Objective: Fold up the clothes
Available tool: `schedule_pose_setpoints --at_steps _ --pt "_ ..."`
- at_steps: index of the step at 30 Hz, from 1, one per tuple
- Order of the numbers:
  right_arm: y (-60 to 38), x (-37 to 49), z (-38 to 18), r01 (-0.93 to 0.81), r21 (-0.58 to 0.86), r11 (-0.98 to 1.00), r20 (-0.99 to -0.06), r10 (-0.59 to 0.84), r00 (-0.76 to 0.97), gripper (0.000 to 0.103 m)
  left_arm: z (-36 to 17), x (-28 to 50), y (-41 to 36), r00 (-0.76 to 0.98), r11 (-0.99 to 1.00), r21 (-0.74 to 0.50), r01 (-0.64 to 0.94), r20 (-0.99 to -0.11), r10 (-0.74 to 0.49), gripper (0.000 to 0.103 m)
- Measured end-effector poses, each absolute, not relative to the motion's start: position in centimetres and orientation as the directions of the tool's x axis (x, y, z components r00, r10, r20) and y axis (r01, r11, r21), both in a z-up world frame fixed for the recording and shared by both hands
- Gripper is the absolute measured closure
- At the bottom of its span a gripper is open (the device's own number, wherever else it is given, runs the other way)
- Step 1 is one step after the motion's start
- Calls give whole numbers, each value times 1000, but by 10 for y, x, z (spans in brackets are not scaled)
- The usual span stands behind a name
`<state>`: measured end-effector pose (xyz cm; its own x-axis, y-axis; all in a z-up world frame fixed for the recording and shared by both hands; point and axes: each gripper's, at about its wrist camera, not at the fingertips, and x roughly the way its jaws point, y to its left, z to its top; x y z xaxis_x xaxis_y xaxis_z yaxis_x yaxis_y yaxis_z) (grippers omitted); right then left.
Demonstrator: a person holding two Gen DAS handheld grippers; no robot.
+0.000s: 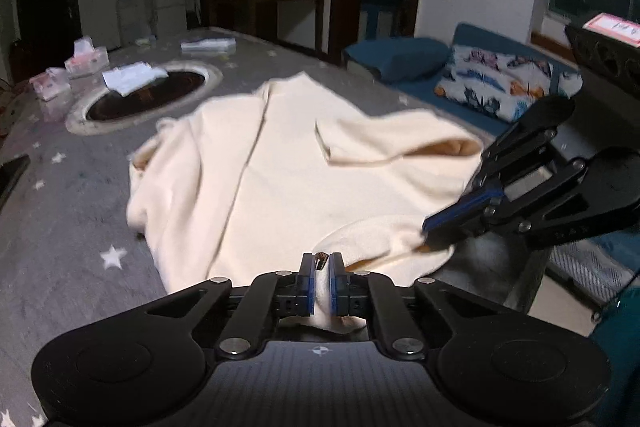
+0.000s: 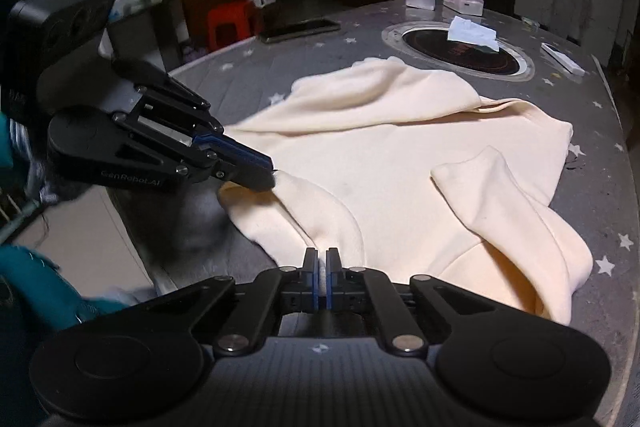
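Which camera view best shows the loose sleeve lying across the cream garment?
The right wrist view: the folded-over sleeve lies whole and sharp across the cream garment, from its cuff to the near edge. The left wrist view shows the same sleeve farther off, blurred and partly behind the right gripper.

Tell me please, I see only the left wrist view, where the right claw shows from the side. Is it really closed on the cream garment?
Observer: Yes. The right wrist view looks along the right claw. Its pads are shut with a thin fold of the cream garment between them.
Operator: Does anything stand on the floor past the table?
Observer: A red stool stands on the floor beyond the far edge of the table.
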<state>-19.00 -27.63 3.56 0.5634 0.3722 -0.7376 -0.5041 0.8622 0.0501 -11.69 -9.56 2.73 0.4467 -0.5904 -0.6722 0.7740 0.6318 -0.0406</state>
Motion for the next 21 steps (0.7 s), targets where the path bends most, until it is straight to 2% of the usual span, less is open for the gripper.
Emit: schedule_pose_setpoints --at_steps 5,6,9,13,15,21 --pt "-269 -193 42 -520 -11 854 -720 354 596 91 34 -122 -98 459 609 -7 793 -651 -605 91" --pt "-266 -192 42 -524 -20 851 -720 352 598 86 37 -123 -99 462 601 2 799 -643 -612 90" --pt "-261 -188 37 -529 -38 848 -732 337 592 85 38 -125 -105 451 569 20 822 -633 -629 88" --pt "-255 -182 25 -531 -56 846 -754 313 578 87 30 -125 -117 442 545 45 837 -642 -626 87" --pt "-257 -183 26 -527 -57 848 -749 313 584 97 26 -124 -121 432 532 50 846 -649 -626 87" --pt "-275 -185 44 -476 20 879 -700 352 622 100 24 -118 -120 426 534 31 845 -644 -636 88"
